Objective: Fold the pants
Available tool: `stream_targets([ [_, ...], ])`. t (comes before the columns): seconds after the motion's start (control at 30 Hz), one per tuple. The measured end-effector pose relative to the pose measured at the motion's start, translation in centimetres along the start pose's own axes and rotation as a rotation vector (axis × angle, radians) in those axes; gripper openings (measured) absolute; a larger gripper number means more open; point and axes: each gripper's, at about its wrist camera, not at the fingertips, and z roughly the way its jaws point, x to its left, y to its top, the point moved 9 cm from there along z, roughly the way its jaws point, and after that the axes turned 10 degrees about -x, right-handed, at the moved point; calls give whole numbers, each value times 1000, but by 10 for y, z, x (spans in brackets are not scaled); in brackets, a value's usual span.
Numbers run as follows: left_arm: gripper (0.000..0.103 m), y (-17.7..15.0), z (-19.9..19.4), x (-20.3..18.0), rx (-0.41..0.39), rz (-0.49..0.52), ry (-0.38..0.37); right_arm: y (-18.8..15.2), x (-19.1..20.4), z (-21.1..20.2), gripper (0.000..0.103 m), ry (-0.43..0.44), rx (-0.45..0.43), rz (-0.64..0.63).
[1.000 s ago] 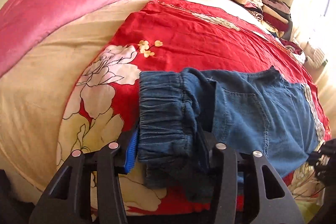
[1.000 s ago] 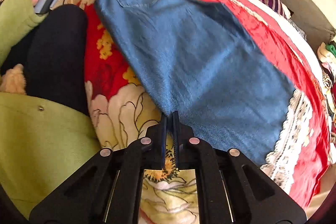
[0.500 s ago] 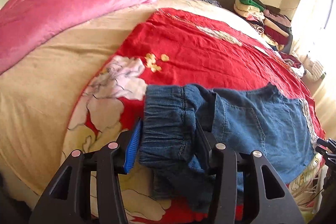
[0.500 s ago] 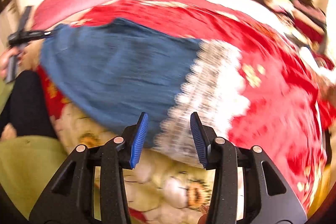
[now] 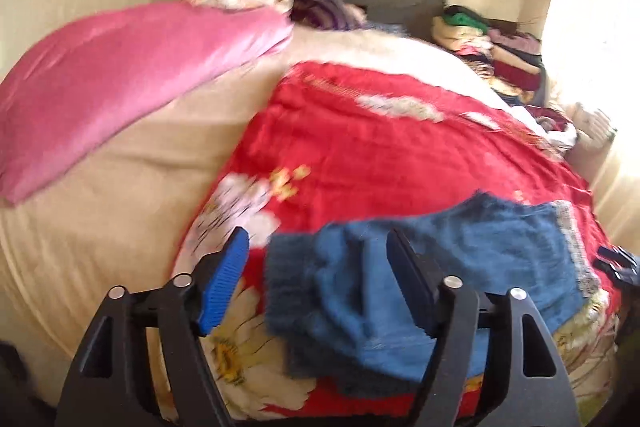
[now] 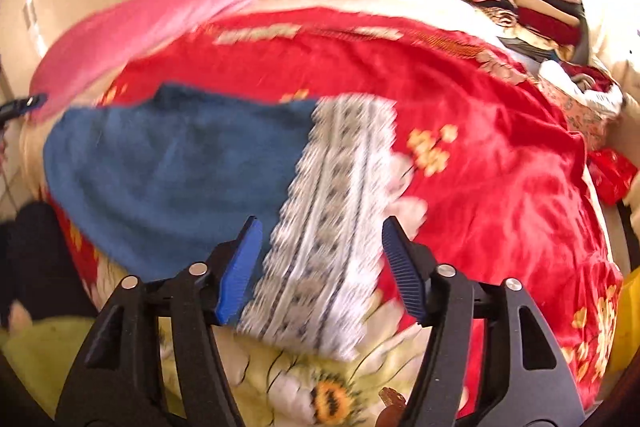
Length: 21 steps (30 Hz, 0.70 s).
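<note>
Both grippers released since a second ago.
Left gripper (image 5: 318, 255) and right gripper (image 6: 322, 245) fingers spread, gripping nothing; blue pants (image 6: 176, 163), lace-trimmed hem, lie bunched on red bedspread (image 6: 460, 99).

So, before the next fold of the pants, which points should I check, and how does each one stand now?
1. Left gripper open and free of the cloth: ok, jaws stand wide, waistband lies between them ungripped.
2. Right gripper open: ok, wide, over the lace hem.
3. Pants lying on the red quilt: ok.
4. Pants flat, without bunching: not ok, waistband end is rumpled.
5. Leg edges aligned: cannot tell, pictures are blurred.
6. Room on the quilt beyond the pants: ok.
</note>
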Motion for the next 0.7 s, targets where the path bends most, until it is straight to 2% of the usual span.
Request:
stream_targets([
  [0.03, 77, 6, 2, -11, -3, 18, -26, 6, -5, 3, 57, -4, -11, 17],
  [0.13, 78, 11, 18, -41, 11, 83, -66, 28, -18, 16, 59, -11, -36, 57],
  [0.23, 78, 9, 42, -74, 46, 110, -154, 44, -24, 30, 62, -6, -53, 81],
  [0.27, 82, 7, 50, -84, 62, 114, -185, 48, -27, 36, 63, -6, -50, 84],
  [0.33, 86, 1, 70, -109, 107, 134, -247, 55, -33, 49, 63, -13, -38, 100],
  [0.53, 86, -23, 125, -164, 249, 151, -405, 60, -57, 92, 63, 39, 20, 224],
  [0.7, 86, -35, 167, -192, 309, 214, -447, 54, -58, 121, 63, 126, 71, 280],
])
